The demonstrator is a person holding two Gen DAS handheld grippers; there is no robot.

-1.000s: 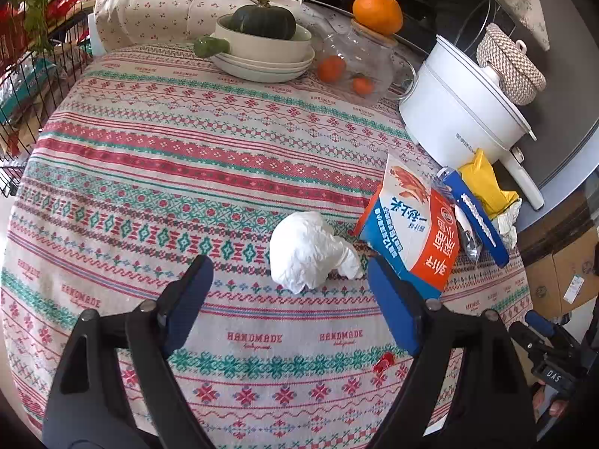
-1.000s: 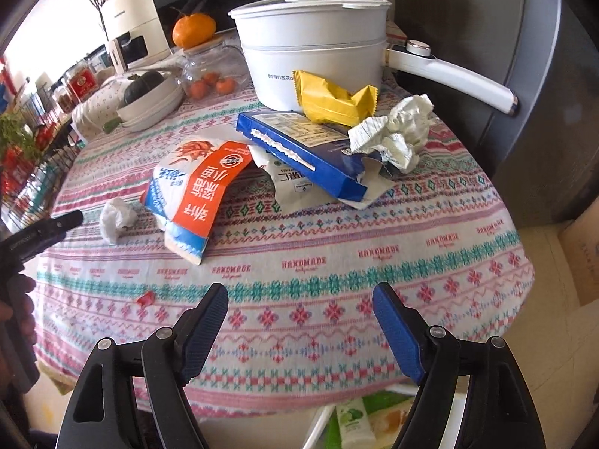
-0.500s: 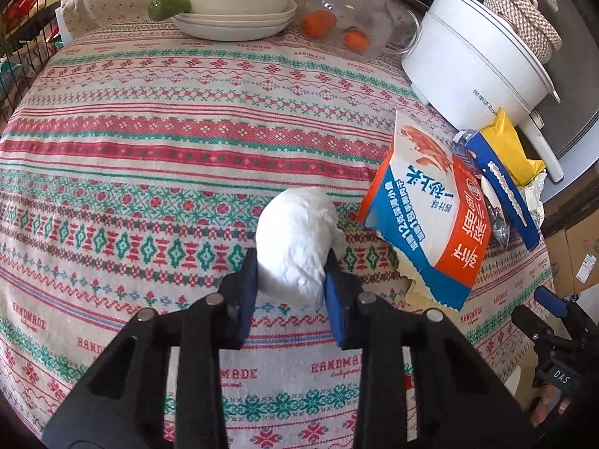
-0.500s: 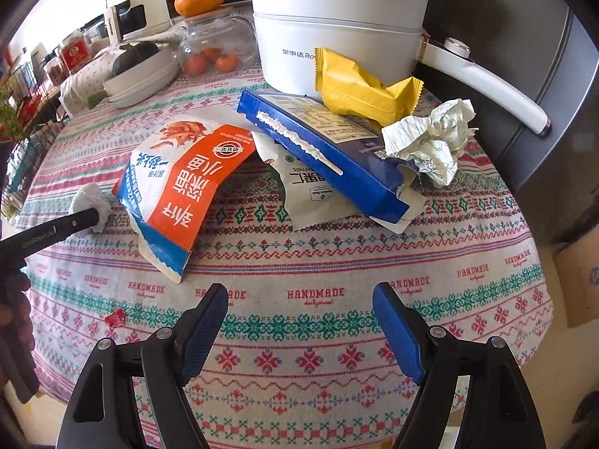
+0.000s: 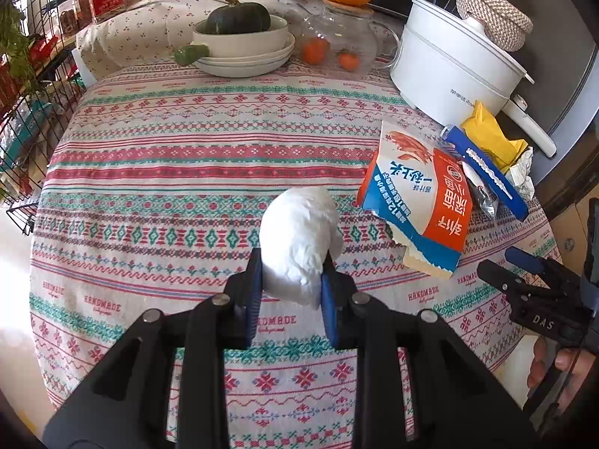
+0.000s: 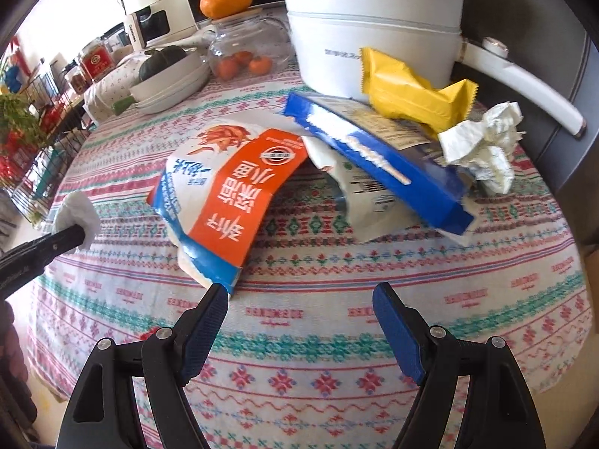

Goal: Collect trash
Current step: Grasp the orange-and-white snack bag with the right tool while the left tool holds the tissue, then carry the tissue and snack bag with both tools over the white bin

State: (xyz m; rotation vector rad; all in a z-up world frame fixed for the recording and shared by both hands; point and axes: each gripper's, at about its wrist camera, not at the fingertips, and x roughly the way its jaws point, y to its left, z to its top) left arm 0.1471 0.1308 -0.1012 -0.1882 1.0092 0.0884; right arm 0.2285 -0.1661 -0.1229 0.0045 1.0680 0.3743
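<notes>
At centre frame the left gripper (image 5: 291, 280) is closing, pads pinching a white crumpled tissue (image 5: 299, 239) above the patterned tablecloth (image 5: 187, 172), while the right gripper (image 6: 299, 299) gapes empty beside the orange-and-blue snack bag (image 6: 232, 202) lying mid-frame.
</notes>
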